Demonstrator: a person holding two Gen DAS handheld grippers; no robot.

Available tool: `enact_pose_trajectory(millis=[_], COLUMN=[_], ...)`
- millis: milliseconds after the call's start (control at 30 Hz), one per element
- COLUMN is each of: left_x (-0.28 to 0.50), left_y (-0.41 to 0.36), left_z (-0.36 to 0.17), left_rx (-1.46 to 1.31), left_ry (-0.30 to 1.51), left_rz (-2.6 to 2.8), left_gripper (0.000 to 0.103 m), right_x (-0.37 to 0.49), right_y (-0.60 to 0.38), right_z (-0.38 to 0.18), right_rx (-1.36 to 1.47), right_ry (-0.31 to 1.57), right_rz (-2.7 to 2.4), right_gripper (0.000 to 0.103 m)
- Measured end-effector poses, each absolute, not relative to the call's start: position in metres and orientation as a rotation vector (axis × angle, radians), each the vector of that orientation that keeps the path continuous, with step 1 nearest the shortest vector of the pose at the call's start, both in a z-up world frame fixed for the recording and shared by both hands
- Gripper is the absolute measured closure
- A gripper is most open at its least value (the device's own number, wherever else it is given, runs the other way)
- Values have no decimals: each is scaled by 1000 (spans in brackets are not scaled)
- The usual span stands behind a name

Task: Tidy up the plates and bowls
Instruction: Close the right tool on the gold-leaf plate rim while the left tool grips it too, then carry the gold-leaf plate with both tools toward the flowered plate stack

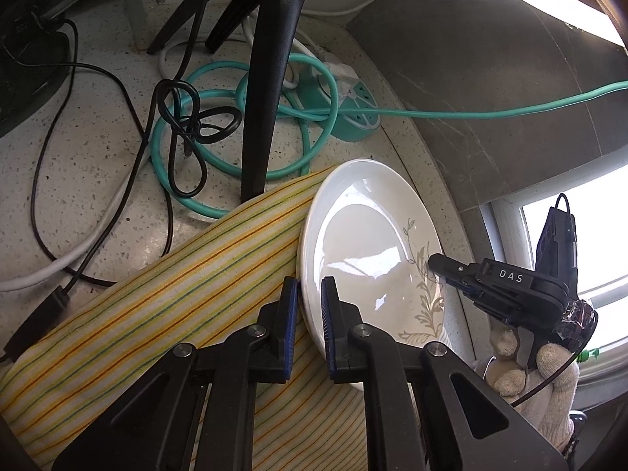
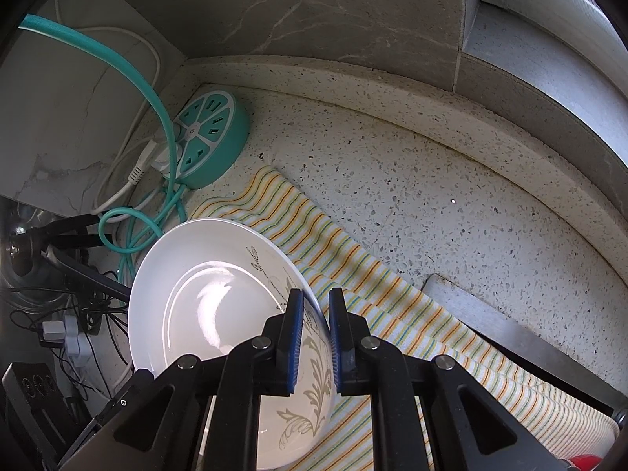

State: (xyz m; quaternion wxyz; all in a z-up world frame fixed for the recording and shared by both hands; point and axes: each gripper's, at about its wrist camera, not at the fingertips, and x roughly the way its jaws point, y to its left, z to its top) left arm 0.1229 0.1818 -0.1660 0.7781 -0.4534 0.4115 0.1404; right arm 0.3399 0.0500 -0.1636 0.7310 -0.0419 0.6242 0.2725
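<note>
Over the striped cloth (image 1: 157, 306), that's where both my grippers are right now, and both have hold of the same white plate (image 1: 365, 243). My left gripper (image 1: 309, 294) is clenched on the plate's near rim, one blue pad (image 1: 291, 314) on the underside toward the cloth, the other on the glossy top face. My right gripper (image 2: 316, 306) is clamped on the opposite rim, right by the grey leaf pattern; from my left camera I can see it (image 1: 441, 271) coming in from the far side of the plate, with a gloved hand (image 1: 541, 376) wrapped around its handle.

The plate sits tilted, not flat, with the cloth beneath it; whether any edge touches the cloth I can't tell. The cloth itself, yellow with orange and green stripes, lies on the speckled counter (image 2: 431, 196).

Beyond the cloth, toward the corner of the wall, sits the round teal power strip (image 2: 212, 133), with a white plug (image 2: 143, 161) in it and its teal cable (image 1: 219, 78) looping over the counter. Next to those loops a black tripod leg (image 1: 271, 78) comes down just past the cloth's far edge, and black cords (image 1: 184, 125) are tangled beside it. On the other side of the cloth, a metal edge (image 2: 490, 318) runs alongside it.
</note>
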Motion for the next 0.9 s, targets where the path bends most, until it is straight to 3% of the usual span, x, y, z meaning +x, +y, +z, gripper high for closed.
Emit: enact_pose_trajectory(millis=[900], left_x=[101], left_y=[190], left_z=[-152], left_rx=[-877], left_ry=[906], left_rz=[260], left_gripper=[93], right_x=[306], right_y=[35], right_z=[-152], right_rx=[-85], right_ry=[1393], right_rz=[636], right_gripper=[92])
